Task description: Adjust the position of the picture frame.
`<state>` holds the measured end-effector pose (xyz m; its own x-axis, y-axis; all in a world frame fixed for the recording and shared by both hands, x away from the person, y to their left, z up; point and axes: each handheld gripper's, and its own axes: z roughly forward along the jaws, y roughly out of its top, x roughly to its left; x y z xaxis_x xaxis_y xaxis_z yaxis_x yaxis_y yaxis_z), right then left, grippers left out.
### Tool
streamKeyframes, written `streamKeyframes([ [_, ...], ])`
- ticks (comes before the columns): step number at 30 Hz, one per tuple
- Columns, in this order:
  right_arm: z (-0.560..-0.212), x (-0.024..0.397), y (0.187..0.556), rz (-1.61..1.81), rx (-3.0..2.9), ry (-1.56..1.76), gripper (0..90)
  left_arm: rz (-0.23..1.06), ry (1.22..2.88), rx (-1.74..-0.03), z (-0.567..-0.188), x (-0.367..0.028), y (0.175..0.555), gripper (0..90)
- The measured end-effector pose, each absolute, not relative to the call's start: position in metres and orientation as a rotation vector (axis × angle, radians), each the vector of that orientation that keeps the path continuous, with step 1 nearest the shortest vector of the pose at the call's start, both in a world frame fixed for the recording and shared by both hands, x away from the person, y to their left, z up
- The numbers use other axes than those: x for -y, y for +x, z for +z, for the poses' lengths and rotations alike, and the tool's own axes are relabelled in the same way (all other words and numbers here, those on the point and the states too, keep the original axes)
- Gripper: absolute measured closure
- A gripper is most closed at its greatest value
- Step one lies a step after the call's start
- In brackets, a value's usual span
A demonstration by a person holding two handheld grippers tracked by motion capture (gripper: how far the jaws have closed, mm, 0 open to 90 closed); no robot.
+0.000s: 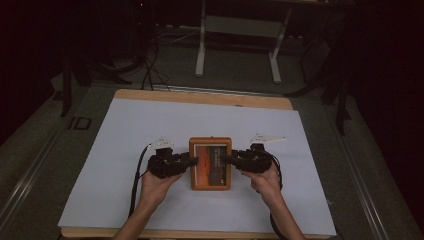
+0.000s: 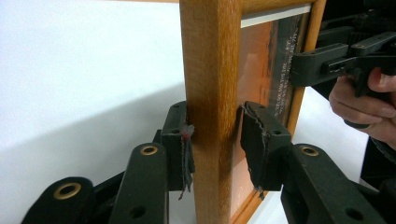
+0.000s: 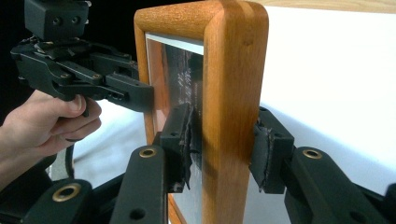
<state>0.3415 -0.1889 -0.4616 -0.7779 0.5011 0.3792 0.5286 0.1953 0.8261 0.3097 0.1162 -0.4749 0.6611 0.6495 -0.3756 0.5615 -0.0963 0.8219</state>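
A wooden frame [image 1: 210, 163] is held near the counter's [image 1: 125, 130] front edge, the left gripper [image 1: 192, 161] clamped on its left rail and the right gripper [image 1: 226, 158] on its right. A joint lift seems underway; next, level, matched motion is needed.

Dim room, white-legged table [image 1: 240, 25] behind

Wooden tabletop [image 1: 200, 96], pale wood showing along far edge and near edge. White sheet [image 1: 150, 130] covers nearly all of it, flat, bare over most of its area. Wooden picture frame [image 1: 210, 163] lies on the sheet near its middle, long side running away from the person. Floor [image 1: 240, 75] beyond is grey
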Motion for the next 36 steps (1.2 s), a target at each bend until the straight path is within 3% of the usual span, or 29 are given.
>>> streamKeyframes([
  [36, -0.480, 0.182, 0.365, -1.674, 2.350, -1.159, 60.5, 0.140, 1.764, -1.051, -0.483, -0.114, 0.336, 63.8],
])
